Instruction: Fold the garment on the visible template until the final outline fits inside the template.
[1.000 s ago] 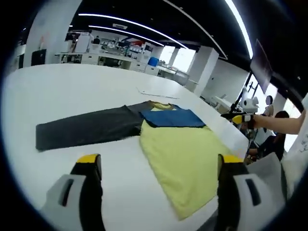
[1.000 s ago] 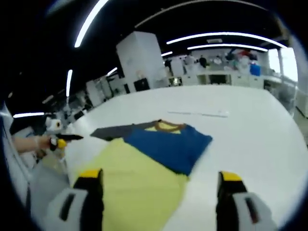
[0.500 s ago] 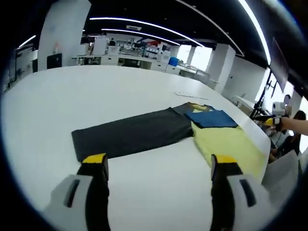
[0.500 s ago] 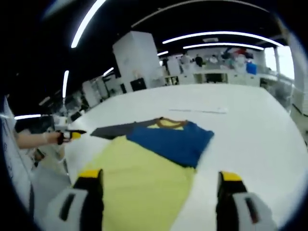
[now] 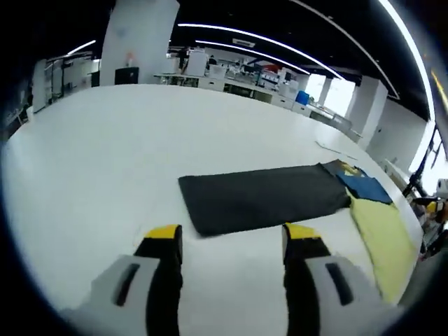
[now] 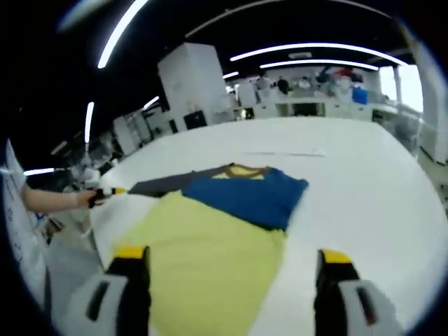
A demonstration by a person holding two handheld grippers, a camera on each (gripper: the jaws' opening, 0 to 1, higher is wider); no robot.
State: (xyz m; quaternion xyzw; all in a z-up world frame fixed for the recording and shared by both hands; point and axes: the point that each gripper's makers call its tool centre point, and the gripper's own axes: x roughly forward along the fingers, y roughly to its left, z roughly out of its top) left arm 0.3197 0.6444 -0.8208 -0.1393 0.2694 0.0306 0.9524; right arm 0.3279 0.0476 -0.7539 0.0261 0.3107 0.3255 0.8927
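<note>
Lying flat on the white worktop, the shirt sits beside the dark template; both jaws apart

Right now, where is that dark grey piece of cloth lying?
In the left gripper view the dark grey cloth lies flat on the white table, just beyond the jaws. Its right end touches the yellow and blue garment.
</note>
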